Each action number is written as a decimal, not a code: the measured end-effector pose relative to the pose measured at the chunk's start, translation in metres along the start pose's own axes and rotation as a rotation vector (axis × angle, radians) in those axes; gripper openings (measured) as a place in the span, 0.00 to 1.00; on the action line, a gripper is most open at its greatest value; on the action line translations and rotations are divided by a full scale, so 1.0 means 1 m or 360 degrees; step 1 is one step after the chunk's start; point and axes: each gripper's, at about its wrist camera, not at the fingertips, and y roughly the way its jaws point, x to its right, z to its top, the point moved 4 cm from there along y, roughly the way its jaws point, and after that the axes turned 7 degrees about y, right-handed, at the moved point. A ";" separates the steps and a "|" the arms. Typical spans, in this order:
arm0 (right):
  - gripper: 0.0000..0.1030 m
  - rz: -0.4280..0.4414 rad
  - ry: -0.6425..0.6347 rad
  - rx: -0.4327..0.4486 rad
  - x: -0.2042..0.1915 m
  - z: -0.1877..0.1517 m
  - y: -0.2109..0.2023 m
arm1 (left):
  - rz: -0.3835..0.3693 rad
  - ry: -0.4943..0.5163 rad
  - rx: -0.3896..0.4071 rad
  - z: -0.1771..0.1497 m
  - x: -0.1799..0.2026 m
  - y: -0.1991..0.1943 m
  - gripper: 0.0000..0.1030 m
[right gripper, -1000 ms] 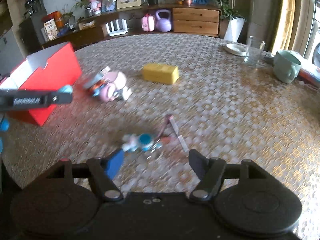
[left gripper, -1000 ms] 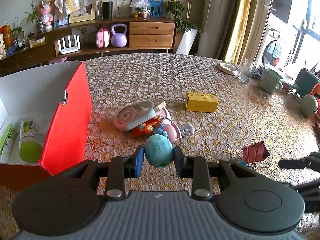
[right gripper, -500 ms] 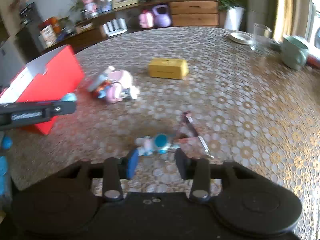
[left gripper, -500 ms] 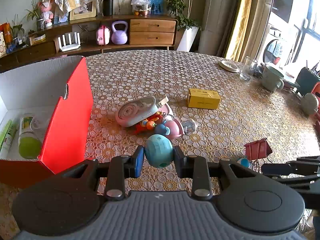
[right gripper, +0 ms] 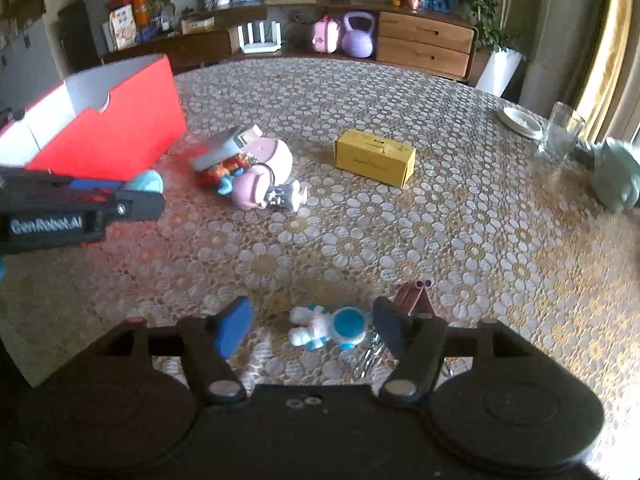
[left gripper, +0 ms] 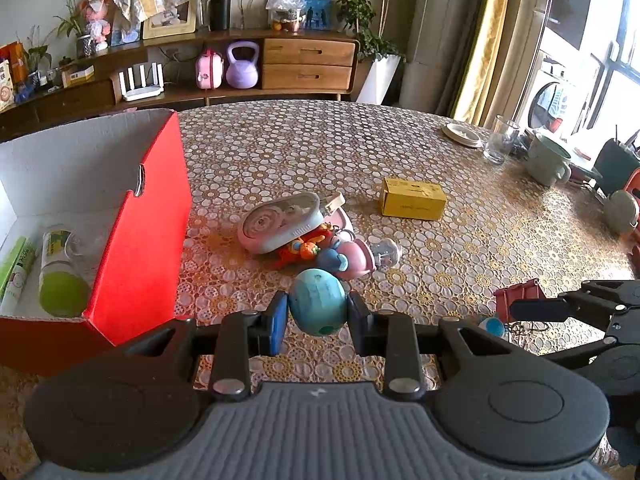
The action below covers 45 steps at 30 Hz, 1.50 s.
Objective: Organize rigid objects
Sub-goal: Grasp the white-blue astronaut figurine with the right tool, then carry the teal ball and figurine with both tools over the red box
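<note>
Left gripper (left gripper: 318, 312) is clamped on a teal ball-shaped toy (left gripper: 317, 306), both pads pressed against its sides, sitting at lower centre of the left wrist view above the counter (left gripper: 460, 240). Just past it, toward the middle of the frame, lies the toy heap: a pink-and-white oval case (left gripper: 280, 222) tilted on top of a red and orange toy (left gripper: 298, 249), with a pink round toy (left gripper: 354, 258) touching the pile on its right. A yellow box (left gripper: 412, 198) lies well apart, to the upper right of the heap. At the left edge, the red cardboard box (left gripper: 140, 248) stands open, with a green-capped bottle (left gripper: 60, 276) lying inside on its floor.

Over to the right wrist view: the right gripper (right gripper: 312, 330) has just been opening, and its jaws now stand spread with a small white and blue figurine (right gripper: 330, 326) lying on the counter between them. The right pad looks very close to the figurine's blue end, though blur makes contact hard to judge; the left pad is clearly apart from it. A dark red binder clip (right gripper: 414, 300) lies just beyond the right finger, and some metal rings, probably a keyring, trail from the figurine toward the bottom of the frame.
</note>
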 end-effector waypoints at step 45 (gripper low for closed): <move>0.34 0.0174 0.0178 0.0301 0.003 0.029 -0.140 | -0.0050 0.0038 0.0115 0.024 -0.016 -0.072 0.30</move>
